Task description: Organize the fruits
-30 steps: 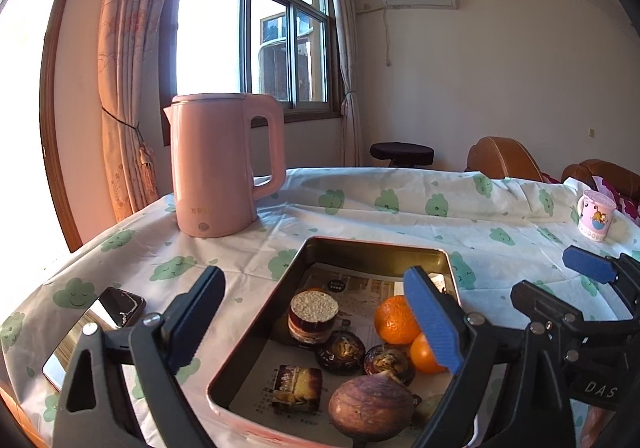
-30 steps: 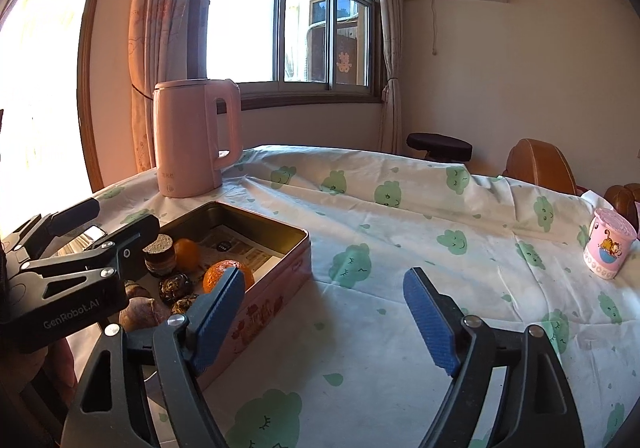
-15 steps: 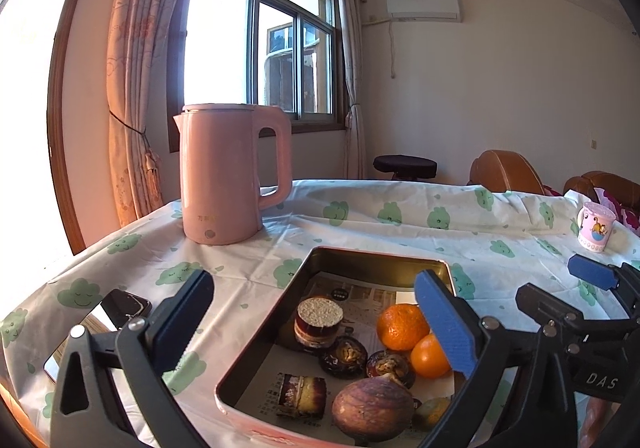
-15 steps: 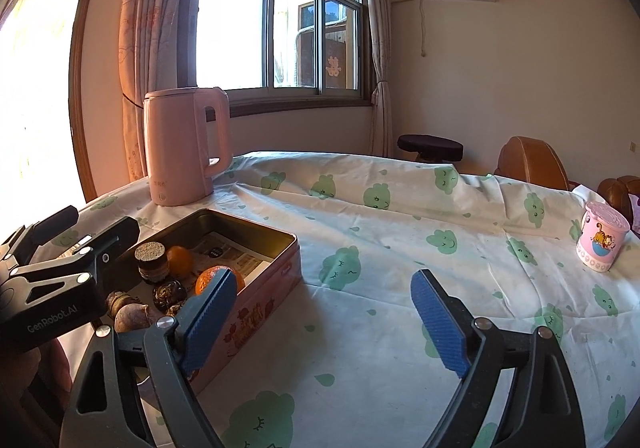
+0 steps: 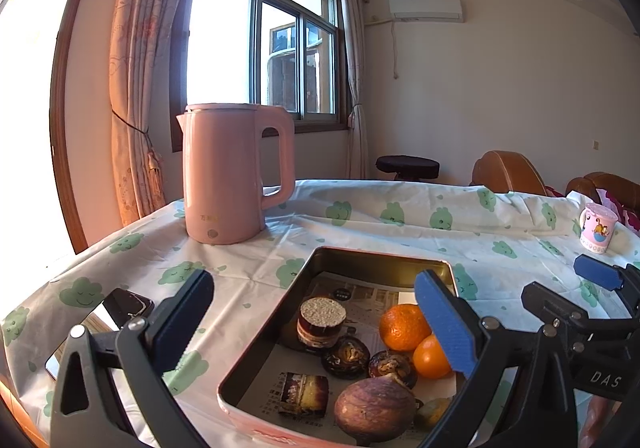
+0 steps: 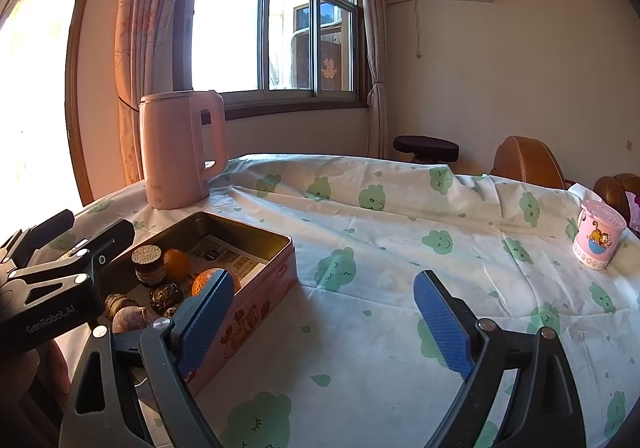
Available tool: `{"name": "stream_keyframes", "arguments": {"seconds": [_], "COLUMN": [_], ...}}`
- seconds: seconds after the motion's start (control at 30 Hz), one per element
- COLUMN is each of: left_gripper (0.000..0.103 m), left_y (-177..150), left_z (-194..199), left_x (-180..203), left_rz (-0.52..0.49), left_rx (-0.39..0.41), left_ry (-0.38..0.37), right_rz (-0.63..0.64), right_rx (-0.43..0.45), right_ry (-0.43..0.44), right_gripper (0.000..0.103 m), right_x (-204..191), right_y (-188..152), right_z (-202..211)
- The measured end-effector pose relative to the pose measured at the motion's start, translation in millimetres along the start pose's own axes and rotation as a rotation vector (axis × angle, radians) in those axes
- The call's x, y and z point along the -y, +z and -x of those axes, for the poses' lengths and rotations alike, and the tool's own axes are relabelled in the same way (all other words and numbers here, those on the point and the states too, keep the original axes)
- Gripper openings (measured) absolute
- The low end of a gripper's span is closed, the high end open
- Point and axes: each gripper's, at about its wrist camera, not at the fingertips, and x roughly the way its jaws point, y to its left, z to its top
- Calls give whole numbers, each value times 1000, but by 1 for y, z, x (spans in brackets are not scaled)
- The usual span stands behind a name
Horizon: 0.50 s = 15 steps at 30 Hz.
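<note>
A phone (image 5: 100, 322) lies at the 9 o'clock edge of a cloud-print table (image 5: 400, 232), with a pink kettle (image 5: 232, 172) standing behind it at about 11 o'clock. In front, the left gripper (image 5: 320, 324) hangs above an open tin (image 5: 384, 258) with its fingers spread wide and nothing between them. The tin, lined with printed paper, holds the fruit: two oranges (image 5: 404, 326) side by side at its 3 o'clock wall, a large purplish fruit (image 5: 374, 408) at 6 o'clock, dark round pieces (image 5: 346, 354) in the middle, a small capped jar (image 5: 322, 322) toward 10 o'clock and a wrapped block (image 5: 304, 388) at 7 o'clock. The right gripper (image 6: 324, 322), also wide open and empty, hovers over bare cloth just right of the tin, while a pink cartoon cup (image 6: 598, 234) stands well apart at 2 o'clock. The fruit sits crowded, so fingers closing on one orange could knock the other or pinch the paper lining; round fruit may roll from a shallow grip, and the two grippers, close together, could collide over the tin.
</note>
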Motion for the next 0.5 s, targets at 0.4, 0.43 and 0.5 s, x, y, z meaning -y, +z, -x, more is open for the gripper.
{"name": "stream_keyframes", "arguments": {"seconds": [0.4,0.43,0.5], "left_gripper": [103,103,103], "left_y": [1,1,1], "left_z": [-1,-1,0], "left_x": [-3,-3,-3], "left_rz": [4,4,2], "left_rx": [1,3,6], "left_ry": [13,14,12], "right_rz": [0,0,0], "right_rx": [-2,-2,-2], "right_ry": [-2,-2,-1], "right_gripper": [93,93,93], "right_x": [0,0,0], "right_y": [0,0,0], "right_z": [-1,-1,-1]}}
